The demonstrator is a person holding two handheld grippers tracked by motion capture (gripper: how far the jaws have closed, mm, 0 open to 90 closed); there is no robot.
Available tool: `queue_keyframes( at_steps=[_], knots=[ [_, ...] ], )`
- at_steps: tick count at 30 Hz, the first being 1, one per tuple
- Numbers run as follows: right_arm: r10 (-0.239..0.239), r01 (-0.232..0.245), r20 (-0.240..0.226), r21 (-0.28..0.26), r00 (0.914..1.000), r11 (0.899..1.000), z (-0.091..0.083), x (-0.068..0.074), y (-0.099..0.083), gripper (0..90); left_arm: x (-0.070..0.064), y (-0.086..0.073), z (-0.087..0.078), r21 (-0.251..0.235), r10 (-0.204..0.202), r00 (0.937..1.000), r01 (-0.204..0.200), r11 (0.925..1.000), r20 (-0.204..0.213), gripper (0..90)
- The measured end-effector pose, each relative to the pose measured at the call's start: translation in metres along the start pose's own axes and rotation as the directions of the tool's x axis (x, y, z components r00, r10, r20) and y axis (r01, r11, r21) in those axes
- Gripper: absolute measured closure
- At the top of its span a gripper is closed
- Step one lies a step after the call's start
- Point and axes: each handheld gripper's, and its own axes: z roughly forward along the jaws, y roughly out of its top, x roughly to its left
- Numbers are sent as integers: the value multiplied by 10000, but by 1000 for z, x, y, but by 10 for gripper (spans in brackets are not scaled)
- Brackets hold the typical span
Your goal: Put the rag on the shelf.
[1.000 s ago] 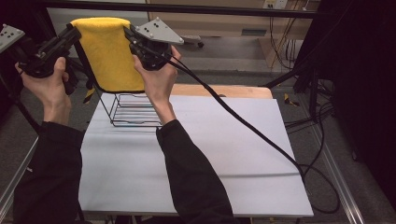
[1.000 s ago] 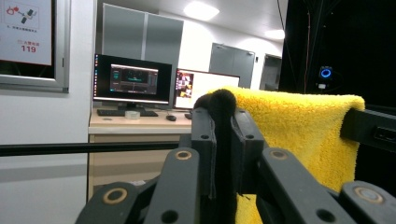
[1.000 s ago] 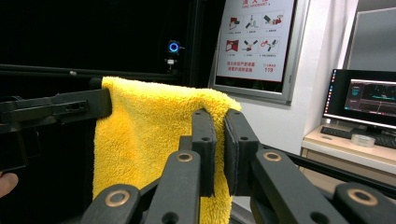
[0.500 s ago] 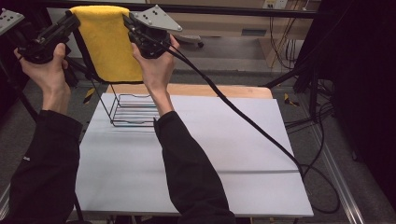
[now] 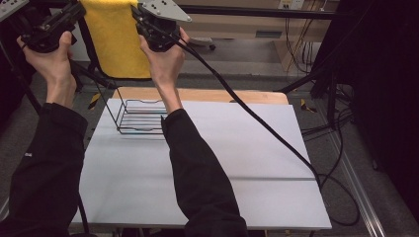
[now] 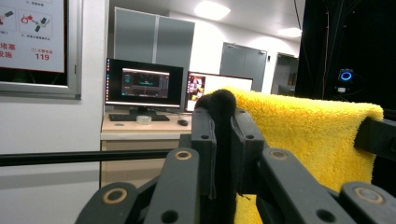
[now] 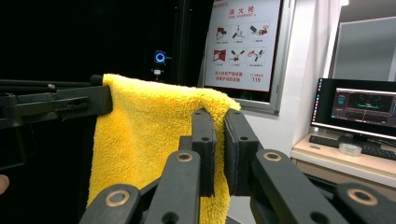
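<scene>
A yellow towel (image 5: pixel 118 39) hangs stretched between two grippers, raised well above the table (image 5: pixel 247 163). The left gripper (image 5: pixel 74 11) clamps its top corner at about 10 o'clock in the high view; the right gripper (image 5: pixel 138 14) pinches the other top corner near 11 o'clock. In both gripper views the jaws sit pressed together on the towel's edge. Below, at 9 o'clock from the table's middle, stands a wire rack (image 5: pixel 141 116) — likely where the towel goes. The risk: each grip holds only a thin edge of thick pile, so pulling the hands apart too hard could slip a corner free, or the loose lower hem could snag the rack's wires.
</scene>
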Motion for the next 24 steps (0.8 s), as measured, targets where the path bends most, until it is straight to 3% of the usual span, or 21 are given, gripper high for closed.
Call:
queue_keyframes(
  at_steps=[9,14,18,24],
  knots=[
    [-112,110,187,106,9998,9999,13,-9,1,842,7,1,17,98,162,9999,-162,9998,-18,814],
    [-137,129,277,278,9995,9995,20,-15,-3,841,11,-5,26,230,-25,10000,26,9997,-15,814],
    [-434,417,294,561,9986,9976,20,-16,-11,841,14,-16,27,493,61,10000,-63,9988,25,814],
    [-359,352,61,942,9993,9949,13,-13,-27,841,16,-38,16,732,192,9997,-204,9971,174,814]
  ],
)
